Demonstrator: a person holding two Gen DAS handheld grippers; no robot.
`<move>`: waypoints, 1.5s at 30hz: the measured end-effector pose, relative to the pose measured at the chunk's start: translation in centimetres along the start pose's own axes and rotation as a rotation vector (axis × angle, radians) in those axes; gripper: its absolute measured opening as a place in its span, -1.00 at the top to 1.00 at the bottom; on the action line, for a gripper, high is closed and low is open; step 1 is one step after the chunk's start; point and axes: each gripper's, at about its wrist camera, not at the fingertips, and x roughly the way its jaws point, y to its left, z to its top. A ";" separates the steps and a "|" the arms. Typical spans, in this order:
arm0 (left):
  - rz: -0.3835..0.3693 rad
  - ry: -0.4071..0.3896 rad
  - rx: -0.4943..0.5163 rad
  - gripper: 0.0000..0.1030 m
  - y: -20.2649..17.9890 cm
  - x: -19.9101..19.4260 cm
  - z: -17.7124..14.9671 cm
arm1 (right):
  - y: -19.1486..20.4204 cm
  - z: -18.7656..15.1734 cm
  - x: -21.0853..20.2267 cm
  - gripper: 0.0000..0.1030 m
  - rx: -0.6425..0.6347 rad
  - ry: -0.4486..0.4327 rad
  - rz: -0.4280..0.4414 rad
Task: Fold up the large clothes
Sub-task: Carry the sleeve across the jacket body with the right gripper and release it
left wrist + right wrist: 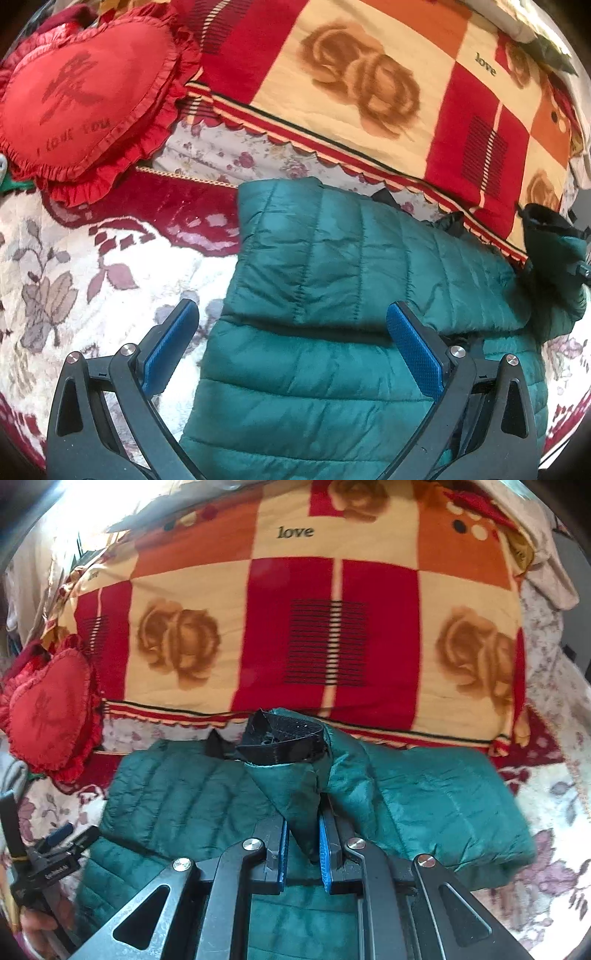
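A dark green quilted jacket [332, 258] lies spread on the bed, its upper part folded over the lower. My left gripper [291, 308] hovers open above the jacket's left half, and its blue pads [413, 350] touch nothing. My right gripper [303, 818] is shut on a raised fold of the jacket's sleeve [295, 794], lifting it off the body. The sleeve's black cuff [280, 738] stands up beyond the fingertips. In the right wrist view the left gripper [62, 834] shows at the lower left, with a hand [33, 926] behind it.
A red heart-shaped pillow [85, 99] lies to the left of the jacket. Behind the jacket is a red, orange and cream checked blanket [332, 627] with roses. A floral bedspread [74, 280] lies under and around the jacket.
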 end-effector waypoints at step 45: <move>-0.105 -0.023 -0.218 -0.98 7.1 -1.0 1.2 | 13.2 -1.3 8.2 -0.38 0.100 0.268 0.489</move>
